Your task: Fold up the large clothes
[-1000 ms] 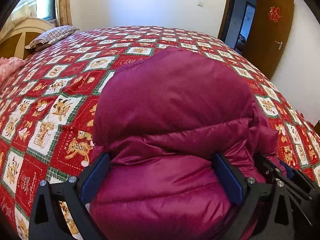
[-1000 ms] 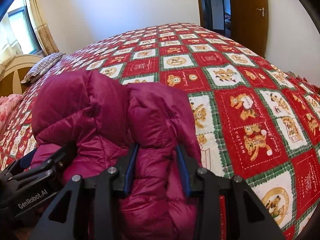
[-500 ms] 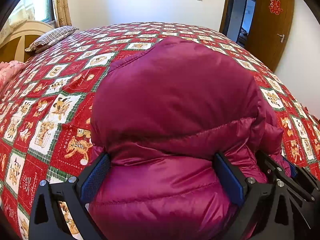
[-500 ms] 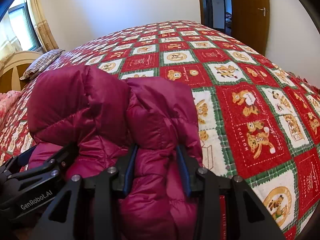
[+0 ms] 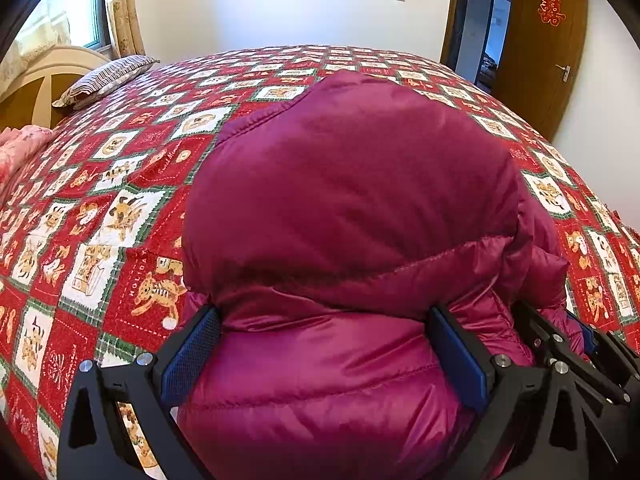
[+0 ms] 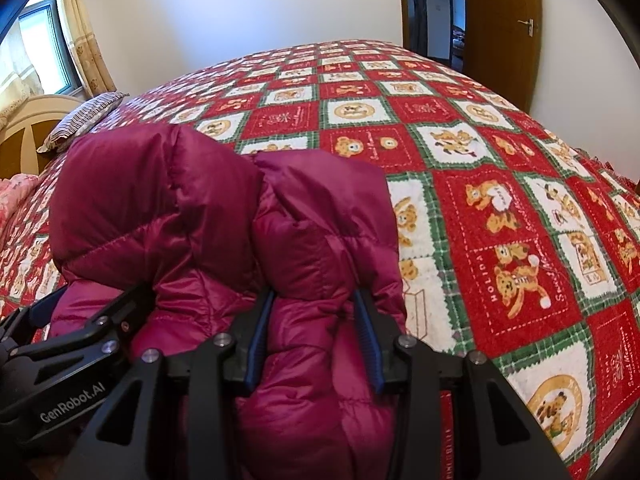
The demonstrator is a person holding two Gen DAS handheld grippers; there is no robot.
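Observation:
A maroon puffer jacket (image 5: pixel 352 200) lies bunched on the bed's red patchwork quilt (image 5: pixel 120 208). My left gripper (image 5: pixel 320 312) stands wide with the thick bundle wedged between its blue pads, which press into it. In the right wrist view the jacket (image 6: pixel 160 200) rises in two puffy folds. My right gripper (image 6: pixel 313 296) pinches a narrower fold at the bundle's right side. The left gripper's black frame (image 6: pixel 80 332) shows beside it at lower left. The jacket's underside and sleeves are hidden.
The quilt (image 6: pixel 500 220) spreads far and to the right of the jacket. A striped pillow (image 5: pixel 104 80) and a wooden headboard (image 5: pixel 32 88) sit at the far left, with pink fabric (image 5: pixel 20 148) at the left edge. A brown door (image 6: pixel 500 20) stands open behind the bed.
The jacket's top fold has puffed up slightly higher in the left wrist view. Both grippers hold the same spots and have not shifted.

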